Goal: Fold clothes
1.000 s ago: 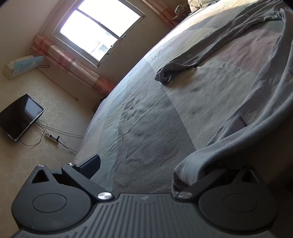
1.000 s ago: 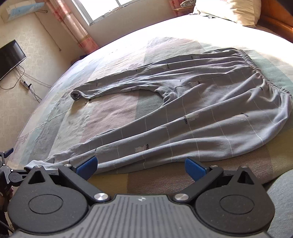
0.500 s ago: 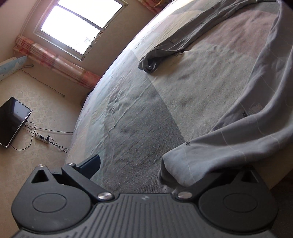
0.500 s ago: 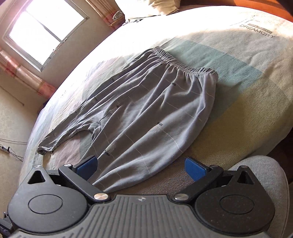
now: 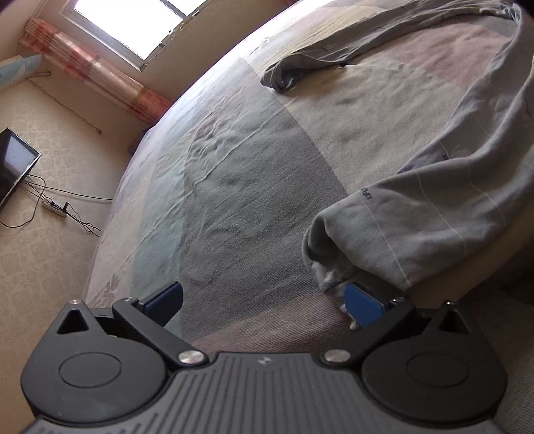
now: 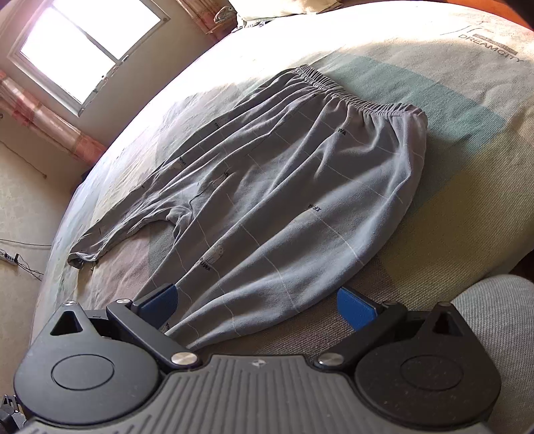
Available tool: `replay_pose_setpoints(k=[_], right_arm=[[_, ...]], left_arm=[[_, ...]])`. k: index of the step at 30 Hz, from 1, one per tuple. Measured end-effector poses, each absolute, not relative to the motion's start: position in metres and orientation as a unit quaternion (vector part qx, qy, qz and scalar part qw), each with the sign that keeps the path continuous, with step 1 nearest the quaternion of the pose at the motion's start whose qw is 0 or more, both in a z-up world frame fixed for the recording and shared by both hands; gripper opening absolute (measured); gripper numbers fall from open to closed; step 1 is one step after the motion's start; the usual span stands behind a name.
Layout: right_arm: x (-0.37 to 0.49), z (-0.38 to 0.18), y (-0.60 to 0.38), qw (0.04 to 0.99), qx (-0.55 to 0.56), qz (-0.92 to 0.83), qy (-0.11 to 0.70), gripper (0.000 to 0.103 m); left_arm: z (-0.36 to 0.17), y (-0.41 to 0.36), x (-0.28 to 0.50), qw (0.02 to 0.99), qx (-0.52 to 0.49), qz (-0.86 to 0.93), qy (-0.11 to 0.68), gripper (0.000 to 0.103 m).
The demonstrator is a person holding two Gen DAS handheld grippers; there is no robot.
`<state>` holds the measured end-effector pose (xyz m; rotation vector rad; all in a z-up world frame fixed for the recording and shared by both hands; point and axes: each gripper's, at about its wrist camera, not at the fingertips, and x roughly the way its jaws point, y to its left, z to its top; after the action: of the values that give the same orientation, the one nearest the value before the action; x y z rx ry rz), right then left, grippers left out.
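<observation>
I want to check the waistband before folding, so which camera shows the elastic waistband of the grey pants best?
The right wrist view: the pants lie spread across the bed, with the gathered elastic waistband fully visible at the far end. The left wrist view shows only the two leg ends, one cuff near its fingers; the waistband is out of frame.

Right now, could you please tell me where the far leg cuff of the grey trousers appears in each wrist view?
Left wrist view: the far leg cuff lies upper centre on the bed, beyond the open left tongs.
Right wrist view: the same cuff sits at the left edge, middle height, left of the open right tongs.
Shared landmark: the window, top left in both.
</observation>
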<state>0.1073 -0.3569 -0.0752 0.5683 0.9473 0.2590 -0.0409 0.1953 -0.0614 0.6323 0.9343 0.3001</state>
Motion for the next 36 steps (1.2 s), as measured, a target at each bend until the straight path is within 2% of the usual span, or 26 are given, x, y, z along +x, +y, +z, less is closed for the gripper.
replay_pose_setpoints(k=[5,19,26,28,31,36], right_arm=[[0.104,-0.065,-0.356,0.849,0.263,0.131,0.439,0.103],[0.099,-0.042,-0.318,0.857,0.223,0.161,0.436,0.103],[0.096,-0.036,-0.311,0.865,0.202,0.156,0.432,0.103],[0.096,-0.036,-0.309,0.864,0.201,0.157,0.433,0.103],[0.095,-0.036,-0.304,0.865,0.194,0.161,0.434,0.103],[0.097,-0.039,-0.293,0.862,0.188,0.168,0.44,0.103]], left_arm=[[-0.074,0.193,-0.048,0.824,0.32,0.142,0.445,0.103],[-0.075,0.22,-0.026,0.881,0.158,0.157,0.417,0.103],[-0.078,0.266,-0.014,0.822,0.241,0.276,0.437,0.103],[-0.07,0.282,-0.014,0.821,0.226,0.285,0.44,0.103],[-0.051,0.281,-0.027,0.853,0.193,0.246,0.418,0.102],[-0.06,0.238,-0.05,0.858,0.242,0.142,0.43,0.102]])
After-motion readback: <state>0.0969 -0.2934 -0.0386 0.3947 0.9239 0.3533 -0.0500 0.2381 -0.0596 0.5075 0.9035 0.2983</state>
